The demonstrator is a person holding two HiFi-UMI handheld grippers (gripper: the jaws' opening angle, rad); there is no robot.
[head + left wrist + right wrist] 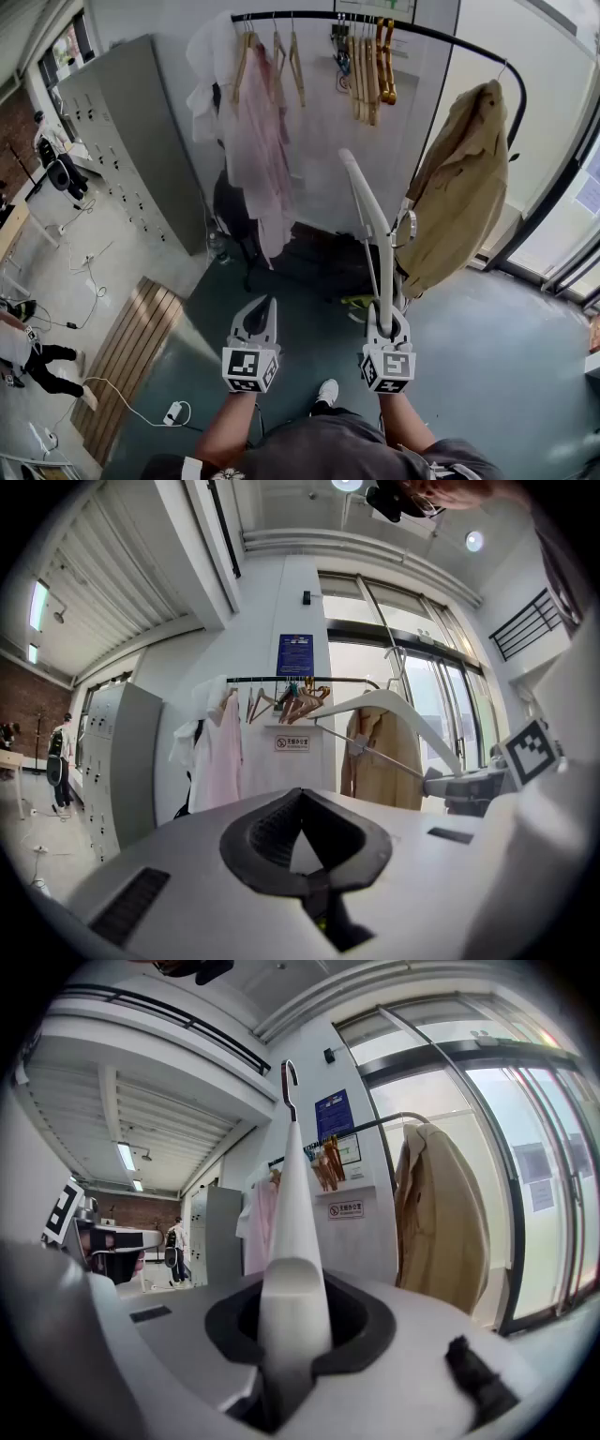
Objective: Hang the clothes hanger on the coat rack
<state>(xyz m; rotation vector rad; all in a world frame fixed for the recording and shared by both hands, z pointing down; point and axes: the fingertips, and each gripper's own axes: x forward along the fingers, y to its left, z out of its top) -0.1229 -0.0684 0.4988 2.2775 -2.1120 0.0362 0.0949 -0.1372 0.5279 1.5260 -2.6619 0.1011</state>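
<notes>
A white clothes hanger (368, 211) stands upright in front of me, and my right gripper (386, 317) is shut on the lower end of one of its arms. In the right gripper view the hanger (292, 1213) rises from between the jaws to its metal hook (288, 1087). The black coat rack bar (319, 14) runs across the top and curves down at the right, well beyond the hanger. My left gripper (266, 306) hovers beside the right one with its jaws together and nothing in them. The left gripper view shows the hanger (398, 707) to its right.
On the rack hang a beige coat (464, 187), a pink garment (258, 141) and several wooden hangers (370, 66). Grey lockers (122, 141) stand at the left. A slatted wooden board (131, 352) and a power strip (174, 411) lie on the floor.
</notes>
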